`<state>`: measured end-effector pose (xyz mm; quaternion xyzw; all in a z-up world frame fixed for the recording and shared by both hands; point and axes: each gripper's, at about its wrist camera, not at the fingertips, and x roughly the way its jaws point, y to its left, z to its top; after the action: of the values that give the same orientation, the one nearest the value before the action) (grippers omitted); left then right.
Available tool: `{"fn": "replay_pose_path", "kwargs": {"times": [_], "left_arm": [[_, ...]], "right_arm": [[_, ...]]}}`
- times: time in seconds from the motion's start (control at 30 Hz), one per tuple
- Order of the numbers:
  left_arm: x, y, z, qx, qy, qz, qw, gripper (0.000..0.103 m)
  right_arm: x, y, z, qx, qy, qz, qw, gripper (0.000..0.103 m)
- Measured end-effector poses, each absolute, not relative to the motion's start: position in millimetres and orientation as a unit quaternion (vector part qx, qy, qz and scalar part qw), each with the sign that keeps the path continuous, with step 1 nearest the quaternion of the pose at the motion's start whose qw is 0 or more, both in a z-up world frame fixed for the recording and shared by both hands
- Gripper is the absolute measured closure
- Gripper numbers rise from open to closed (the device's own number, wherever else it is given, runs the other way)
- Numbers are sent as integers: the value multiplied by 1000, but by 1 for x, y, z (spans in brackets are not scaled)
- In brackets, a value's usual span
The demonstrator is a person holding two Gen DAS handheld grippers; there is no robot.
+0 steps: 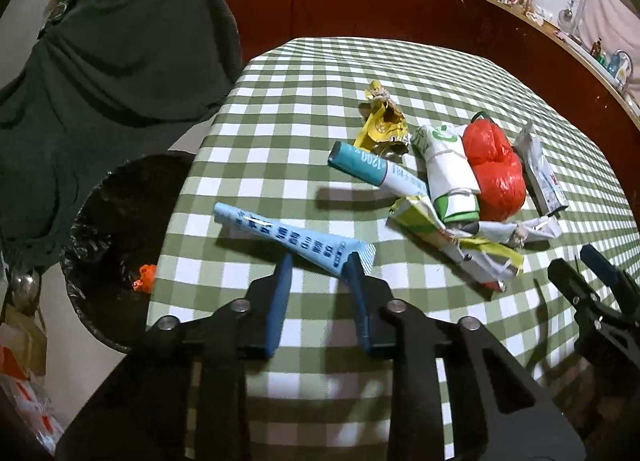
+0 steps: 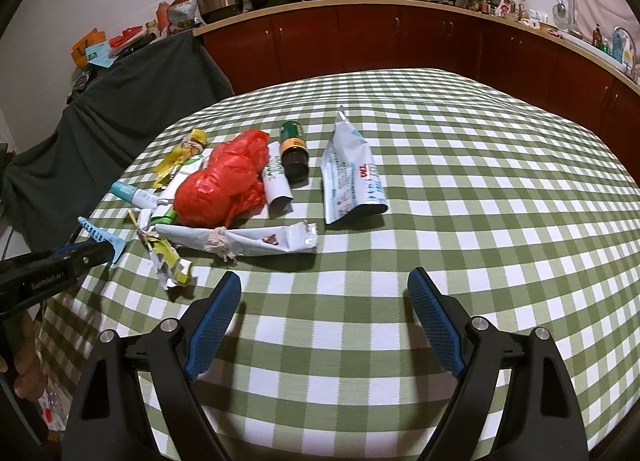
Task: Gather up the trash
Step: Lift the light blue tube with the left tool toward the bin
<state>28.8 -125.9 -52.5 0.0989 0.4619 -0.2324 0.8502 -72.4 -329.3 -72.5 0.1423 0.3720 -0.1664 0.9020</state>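
Clenched on the flat end of a light blue tube [image 1: 288,235], the left gripper [image 1: 318,267] has its blue pads pressed on either side of the tube's crimped tail, near the table [image 1: 304,73] edge at 6 o'clock in the left wrist view. From the grip the tube slants toward 10 o'clock, its far end pointing to the black-lined trash bin [image 1: 108,229] at 9 o'clock, where an orange scrap [image 1: 145,278] lies. At 2 o'clock from the tube sits the remaining litter: a teal tube [image 1: 362,163], a yellow wrapper [image 1: 382,127], a red plastic bag [image 1: 496,173] and a white pouch [image 2: 352,173]. The right gripper [image 2: 324,301] hangs released over bare green checked cloth, jaws wide apart, nothing between them.
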Motion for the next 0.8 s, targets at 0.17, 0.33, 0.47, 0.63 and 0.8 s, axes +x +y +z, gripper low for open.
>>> {"fn": "replay_pose_path", "kwargs": {"times": [0.17,0.33,0.47,0.63,0.8], "left_arm": [[32,-112,-50,66,479,-232,844,73],[39,-107,-49,43,478,-210,852,36],[51,-107,-51,10,492,-202,847,25],[64,-113,-52,5,489,-186,852,25],[62,-119,-52,57,471,-169,864,55]], "right_arm": [[-67,-321,-72,135,374,-158,904,20],[-63,-318,-71,131,375,-156,904,20],[-61,-318,-71,131,377,-155,904,20],[-58,-318,-73,133,380,-153,903,20],[-56,-319,-73,134,379,-151,903,20]]}}
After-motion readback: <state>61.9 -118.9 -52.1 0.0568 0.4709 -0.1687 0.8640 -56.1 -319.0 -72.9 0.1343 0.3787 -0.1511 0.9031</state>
